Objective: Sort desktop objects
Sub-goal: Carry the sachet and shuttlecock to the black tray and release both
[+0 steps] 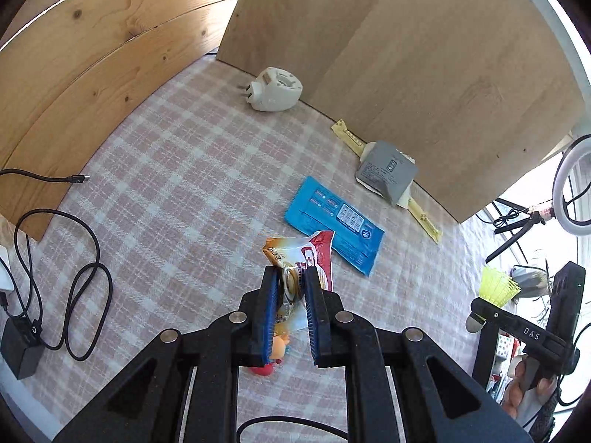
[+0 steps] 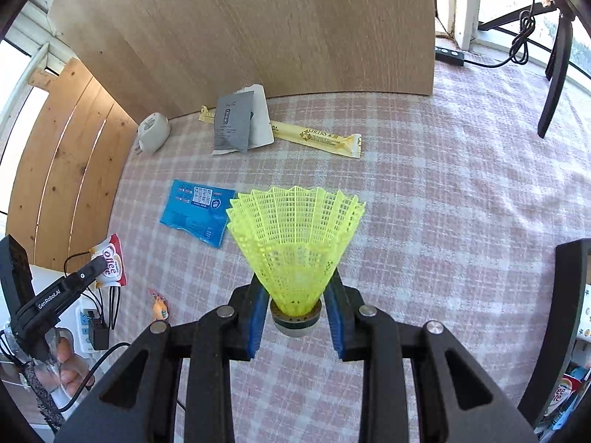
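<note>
Right gripper [image 2: 295, 312] around (meshy, flared) shuttlecock [image 2: 295, 243]

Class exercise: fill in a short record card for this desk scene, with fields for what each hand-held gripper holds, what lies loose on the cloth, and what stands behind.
left hand-held gripper: shut on coffee sachet
right hand-held gripper: shut on yellow shuttlecock, skirt pointing away from the camera
surface: pink checked tablecloth
loose items: blue packet, grey pouch, long yellow wrapper, white plug device
small figure: lying near the left gripper
backdrop: wooden boards
</note>
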`<move>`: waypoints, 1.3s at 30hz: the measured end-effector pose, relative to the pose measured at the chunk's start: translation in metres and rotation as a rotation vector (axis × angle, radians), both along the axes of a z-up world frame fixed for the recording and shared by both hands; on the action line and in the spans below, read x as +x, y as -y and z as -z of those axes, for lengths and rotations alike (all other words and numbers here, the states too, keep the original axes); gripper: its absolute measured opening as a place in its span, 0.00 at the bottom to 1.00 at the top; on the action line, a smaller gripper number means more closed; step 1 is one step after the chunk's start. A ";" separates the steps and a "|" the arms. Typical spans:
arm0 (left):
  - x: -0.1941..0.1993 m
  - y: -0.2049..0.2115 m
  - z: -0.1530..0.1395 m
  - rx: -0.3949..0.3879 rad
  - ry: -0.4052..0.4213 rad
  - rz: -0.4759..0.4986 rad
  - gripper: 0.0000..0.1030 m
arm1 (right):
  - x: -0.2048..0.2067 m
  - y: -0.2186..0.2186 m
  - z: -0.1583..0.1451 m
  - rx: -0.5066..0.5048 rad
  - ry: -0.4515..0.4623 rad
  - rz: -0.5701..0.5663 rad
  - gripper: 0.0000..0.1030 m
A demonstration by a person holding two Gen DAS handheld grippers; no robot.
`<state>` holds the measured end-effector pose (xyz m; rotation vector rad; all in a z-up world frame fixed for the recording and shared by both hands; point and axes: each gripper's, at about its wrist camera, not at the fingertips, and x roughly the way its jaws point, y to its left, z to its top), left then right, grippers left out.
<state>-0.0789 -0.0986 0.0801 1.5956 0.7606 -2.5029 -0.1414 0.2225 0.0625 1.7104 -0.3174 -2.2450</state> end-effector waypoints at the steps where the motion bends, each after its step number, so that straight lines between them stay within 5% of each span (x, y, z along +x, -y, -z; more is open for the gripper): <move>1: 0.002 -0.009 -0.004 0.000 -0.007 0.012 0.13 | 0.005 -0.010 -0.005 -0.005 -0.008 0.004 0.27; 21: 0.025 -0.300 -0.039 0.092 -0.051 0.453 0.13 | 0.128 -0.262 -0.067 0.059 -0.091 0.234 0.27; 30: 0.043 -0.421 -0.048 0.094 -0.053 0.641 0.13 | 0.177 -0.377 -0.068 0.093 -0.098 0.387 0.27; 39: 0.044 -0.499 -0.052 0.082 -0.046 0.754 0.13 | 0.192 -0.445 -0.051 0.127 -0.087 0.463 0.27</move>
